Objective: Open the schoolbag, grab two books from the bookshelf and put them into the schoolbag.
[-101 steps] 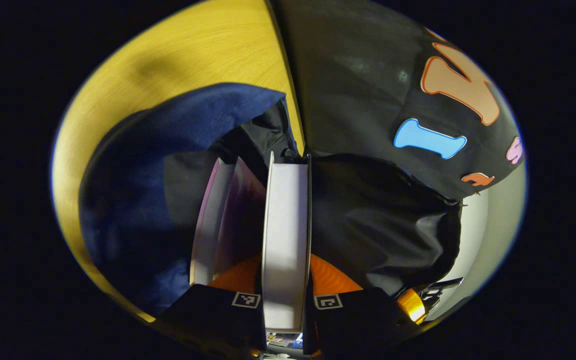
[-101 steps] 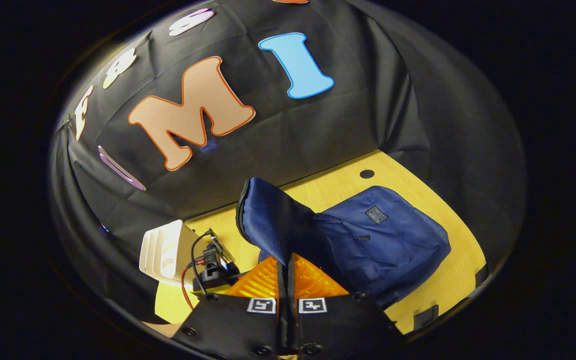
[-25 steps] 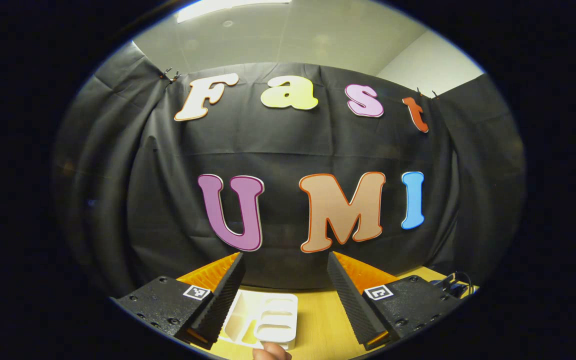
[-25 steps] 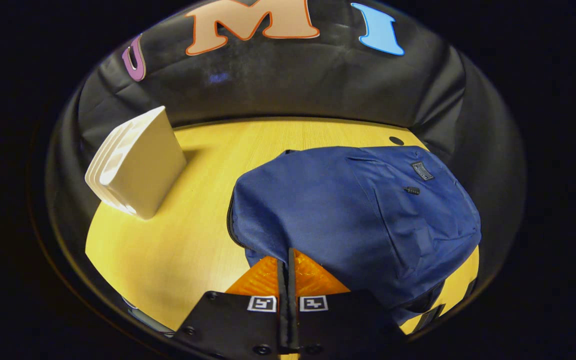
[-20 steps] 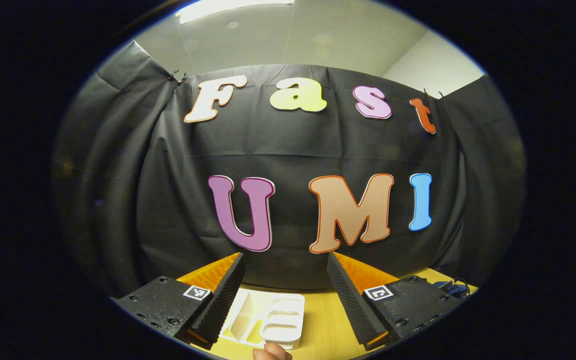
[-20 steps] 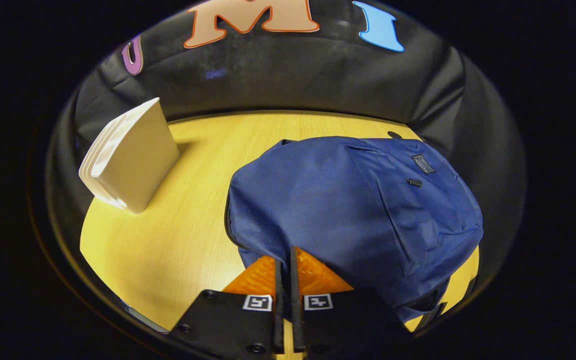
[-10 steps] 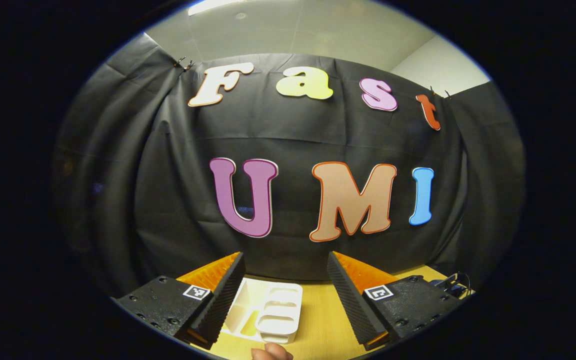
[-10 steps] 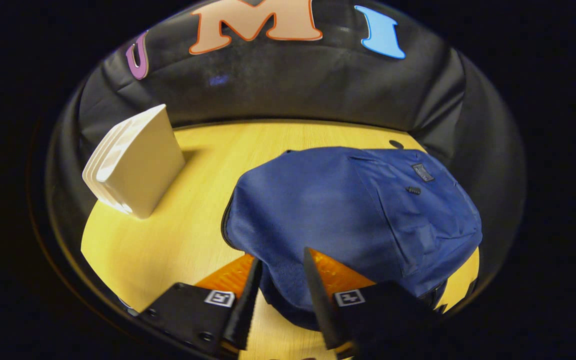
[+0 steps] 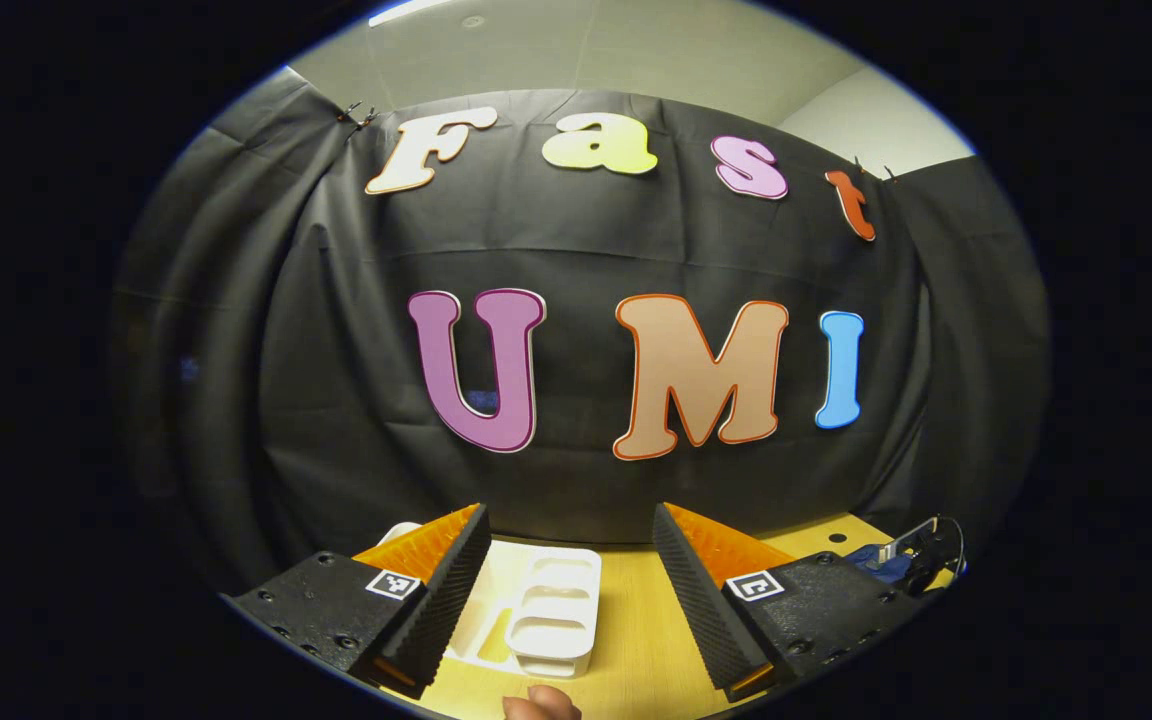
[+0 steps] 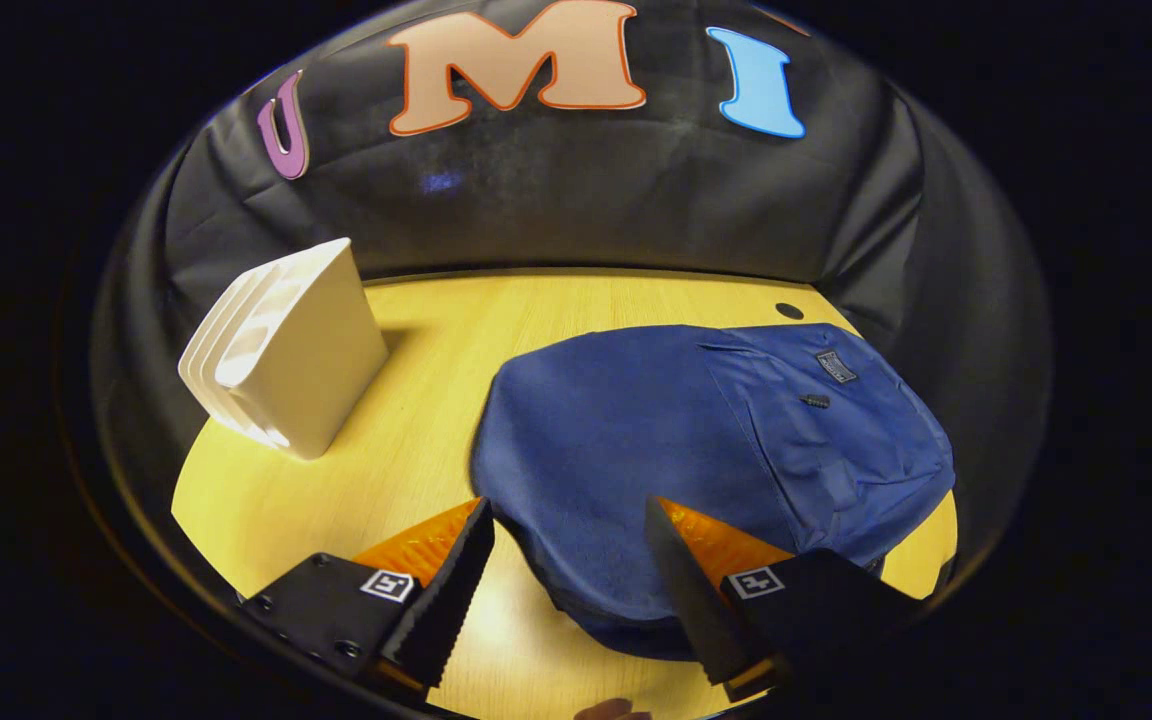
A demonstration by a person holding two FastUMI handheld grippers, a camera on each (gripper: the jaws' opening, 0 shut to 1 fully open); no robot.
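**Both tools spread above the counter**

Right gripper view: the right tool [image 10: 566,575] has its ridged fingers spread, holding nothing, with the near edge of the schoolbag [image 10: 716,450] lying between and below them. The schoolbag is soft navy fabric, domed, lying flat at the right side of the wood-grain counter [image 10: 416,440]. The bookshelf [image 10: 286,350], a white moulded rack with curved dividers, stands toward the counter's back-left corner.

Left gripper view: the left tool [image 9: 571,590] is likewise spread and empty, above the bookshelf [image 9: 546,615], partly hidden behind one finger. A fingertip [image 9: 541,703] is cut off at the bottom edge.
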